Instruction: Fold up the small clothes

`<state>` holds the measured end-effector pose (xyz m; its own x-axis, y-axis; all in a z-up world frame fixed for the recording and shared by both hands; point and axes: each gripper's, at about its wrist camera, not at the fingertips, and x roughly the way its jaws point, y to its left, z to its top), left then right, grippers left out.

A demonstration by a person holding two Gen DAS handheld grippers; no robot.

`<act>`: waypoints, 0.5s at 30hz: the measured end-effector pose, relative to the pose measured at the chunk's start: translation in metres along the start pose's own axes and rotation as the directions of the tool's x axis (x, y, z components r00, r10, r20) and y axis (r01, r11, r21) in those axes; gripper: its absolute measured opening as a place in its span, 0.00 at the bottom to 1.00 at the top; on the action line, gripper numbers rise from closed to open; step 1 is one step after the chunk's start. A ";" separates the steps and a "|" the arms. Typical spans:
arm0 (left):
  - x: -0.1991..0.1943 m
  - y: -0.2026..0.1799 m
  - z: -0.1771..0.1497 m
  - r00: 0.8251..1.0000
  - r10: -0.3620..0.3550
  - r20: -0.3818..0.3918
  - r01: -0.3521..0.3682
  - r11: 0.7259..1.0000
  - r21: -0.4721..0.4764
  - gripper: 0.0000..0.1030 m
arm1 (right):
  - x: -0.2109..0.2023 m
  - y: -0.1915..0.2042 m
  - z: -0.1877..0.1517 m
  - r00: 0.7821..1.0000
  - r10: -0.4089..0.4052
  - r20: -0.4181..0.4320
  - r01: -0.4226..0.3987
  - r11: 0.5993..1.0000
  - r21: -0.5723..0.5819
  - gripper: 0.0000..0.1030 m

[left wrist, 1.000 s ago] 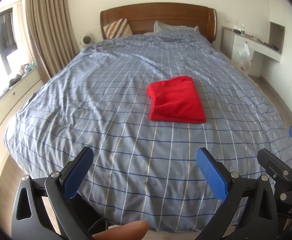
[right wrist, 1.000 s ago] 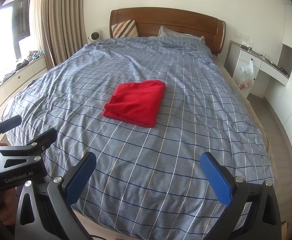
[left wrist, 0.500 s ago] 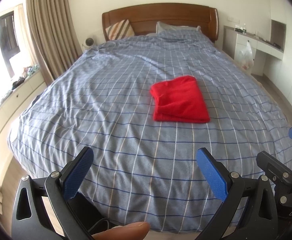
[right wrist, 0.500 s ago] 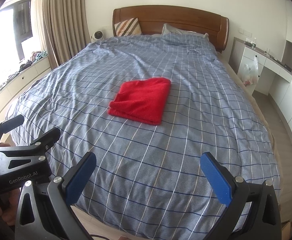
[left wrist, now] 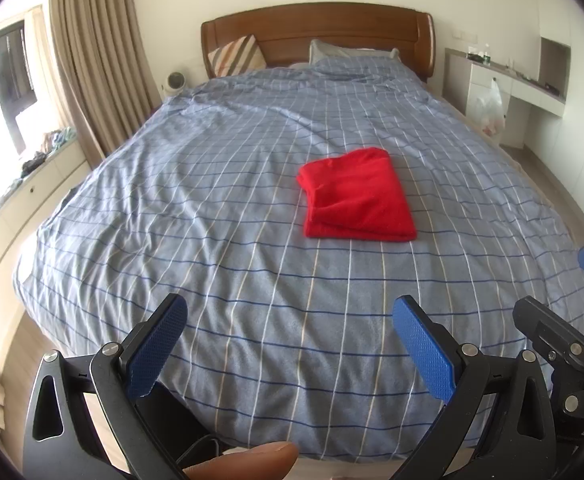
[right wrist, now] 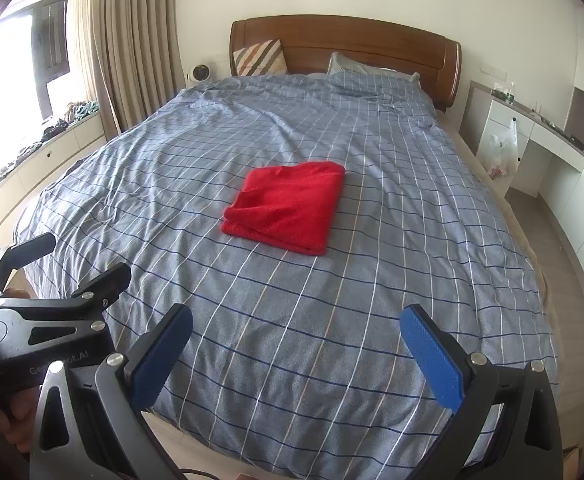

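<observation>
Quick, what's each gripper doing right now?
Left gripper: open, holding nothing.
Right gripper: open, holding nothing.

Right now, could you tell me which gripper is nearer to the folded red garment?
Neither clearly. The left gripper and right gripper both hover open near the bed's foot, short of the folded red garment.

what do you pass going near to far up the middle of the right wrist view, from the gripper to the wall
right gripper → bare checked duvet → folded red garment → grey pillow → wooden headboard
</observation>
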<state>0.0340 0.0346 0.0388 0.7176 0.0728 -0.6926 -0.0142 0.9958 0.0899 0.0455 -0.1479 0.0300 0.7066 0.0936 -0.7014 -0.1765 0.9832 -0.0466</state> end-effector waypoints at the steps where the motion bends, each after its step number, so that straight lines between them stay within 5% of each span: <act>1: 0.000 0.000 0.000 1.000 -0.001 -0.001 0.001 1.000 0.000 1.00 | 0.000 0.000 0.000 1.000 0.000 -0.001 0.000 1.000 0.001 0.99; 15: -0.003 0.002 -0.001 1.000 -0.028 0.000 0.028 1.000 -0.003 1.00 | 0.000 0.001 -0.001 1.000 0.005 -0.016 -0.005 1.000 0.002 0.99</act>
<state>0.0311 0.0362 0.0407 0.7180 0.0452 -0.6946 0.0036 0.9976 0.0687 0.0446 -0.1470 0.0288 0.6945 0.0957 -0.7131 -0.1786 0.9830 -0.0420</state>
